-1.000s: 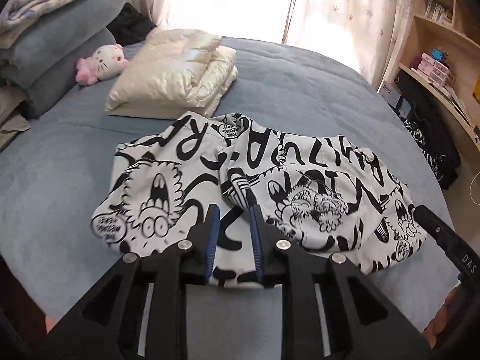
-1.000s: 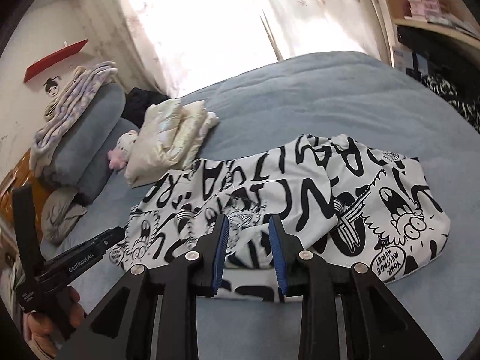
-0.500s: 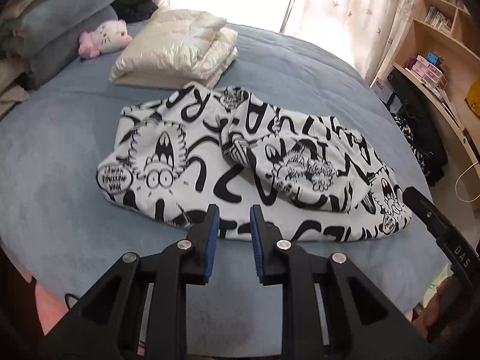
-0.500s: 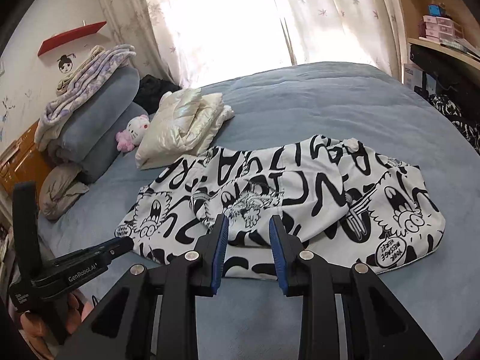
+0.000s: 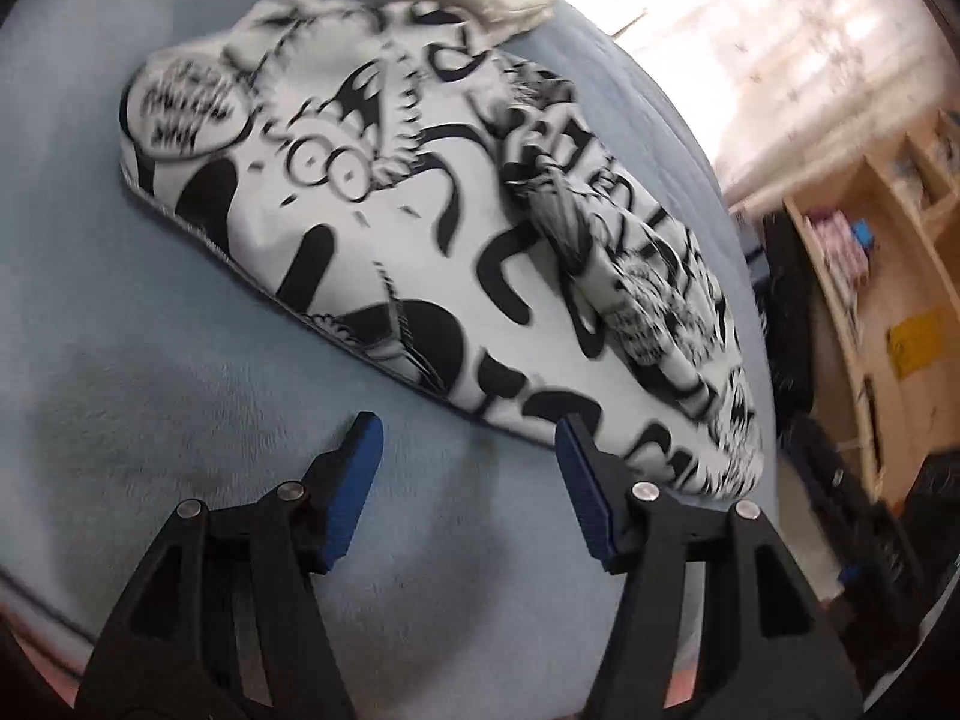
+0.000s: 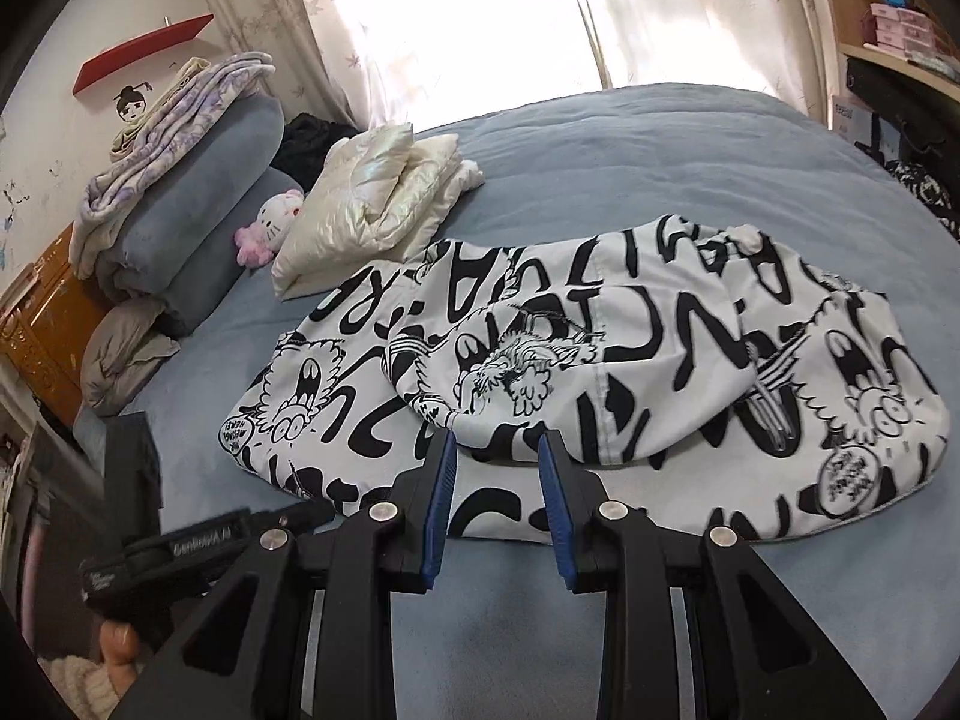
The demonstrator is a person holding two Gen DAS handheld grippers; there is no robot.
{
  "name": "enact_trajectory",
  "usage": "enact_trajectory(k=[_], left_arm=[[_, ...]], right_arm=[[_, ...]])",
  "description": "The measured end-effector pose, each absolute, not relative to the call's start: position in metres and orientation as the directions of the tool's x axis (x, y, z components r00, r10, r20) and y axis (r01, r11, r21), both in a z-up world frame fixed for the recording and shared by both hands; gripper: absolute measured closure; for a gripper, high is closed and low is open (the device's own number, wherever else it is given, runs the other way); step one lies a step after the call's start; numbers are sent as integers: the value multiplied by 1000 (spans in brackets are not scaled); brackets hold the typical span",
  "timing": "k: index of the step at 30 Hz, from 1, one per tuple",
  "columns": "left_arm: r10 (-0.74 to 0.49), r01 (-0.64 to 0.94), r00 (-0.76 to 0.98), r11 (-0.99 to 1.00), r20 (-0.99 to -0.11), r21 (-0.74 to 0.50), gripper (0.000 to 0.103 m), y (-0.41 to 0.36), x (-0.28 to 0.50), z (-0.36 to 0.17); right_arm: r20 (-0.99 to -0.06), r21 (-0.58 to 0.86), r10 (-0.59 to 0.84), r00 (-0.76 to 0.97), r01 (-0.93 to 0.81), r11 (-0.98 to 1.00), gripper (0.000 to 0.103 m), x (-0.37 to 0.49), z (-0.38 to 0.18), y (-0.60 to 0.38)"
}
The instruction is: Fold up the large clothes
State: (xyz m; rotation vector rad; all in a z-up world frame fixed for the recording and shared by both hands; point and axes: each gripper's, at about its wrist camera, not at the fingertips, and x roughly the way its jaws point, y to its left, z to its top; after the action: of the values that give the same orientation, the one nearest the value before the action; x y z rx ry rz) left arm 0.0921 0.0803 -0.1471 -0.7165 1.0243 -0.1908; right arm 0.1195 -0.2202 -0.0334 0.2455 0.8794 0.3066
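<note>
A large white garment [image 6: 600, 360] with black cartoon print lies spread and partly folded on the blue bed cover [image 6: 660, 138]. In the left wrist view the garment [image 5: 390, 228] runs diagonally and blurred. My left gripper [image 5: 467, 429] hangs low over bare cover just short of its near hem. Its jaws are opening and hold nothing. The right wrist view catches the left gripper [image 6: 210, 546] at lower left, held by a hand. My right gripper [image 6: 495, 450] hovers over the garment's near edge, jaws a narrow gap apart, gripping nothing.
A folded cream puffy jacket [image 6: 372, 198] lies just behind the garment. A pink and white plush toy [image 6: 270, 225] and stacked grey-blue bedding [image 6: 198, 204] sit at the left. Wooden shelves [image 5: 870, 276] stand past the bed's right side.
The left gripper has dropped toward the bed, rolled, and spread its jaws much wider. The right gripper has edged down toward the garment's near edge with its gap unchanged.
</note>
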Motion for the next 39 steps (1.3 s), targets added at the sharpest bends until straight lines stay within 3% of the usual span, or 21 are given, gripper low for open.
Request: enact_trajectory(k=[10, 18, 21, 23, 26, 31, 39], left_arm=[[-485, -230, 598, 659, -638, -716, 46, 102, 136, -175], [-451, -195, 626, 700, -637, -687, 46, 100, 175, -169], [-397, -164, 657, 754, -641, -636, 58, 96, 185, -156], [-351, -141, 693, 790, -630, -596, 73, 93, 190, -143], [-289, -116, 733, 839, -616, -531, 80, 81, 195, -123], [-202, -8, 812, 934, -547, -357, 86, 32, 189, -77], [-245, 217, 850, 970, -466, -113, 86, -78, 188, -18]], right_arm=[[-723, 325, 361, 588, -171, 930, 74, 167, -64, -204], [-733, 234, 276, 622, -150, 960, 75, 236, -84, -191], [-754, 224, 272, 598, -155, 962, 81, 259, -104, -180], [-785, 205, 268, 559, -173, 963, 81, 268, -125, -171], [-792, 176, 261, 552, -203, 963, 81, 266, -150, -163], [-781, 241, 311, 542, -198, 950, 80, 271, -160, -171], [-740, 449, 462, 489, -152, 880, 80, 268, -167, -192]])
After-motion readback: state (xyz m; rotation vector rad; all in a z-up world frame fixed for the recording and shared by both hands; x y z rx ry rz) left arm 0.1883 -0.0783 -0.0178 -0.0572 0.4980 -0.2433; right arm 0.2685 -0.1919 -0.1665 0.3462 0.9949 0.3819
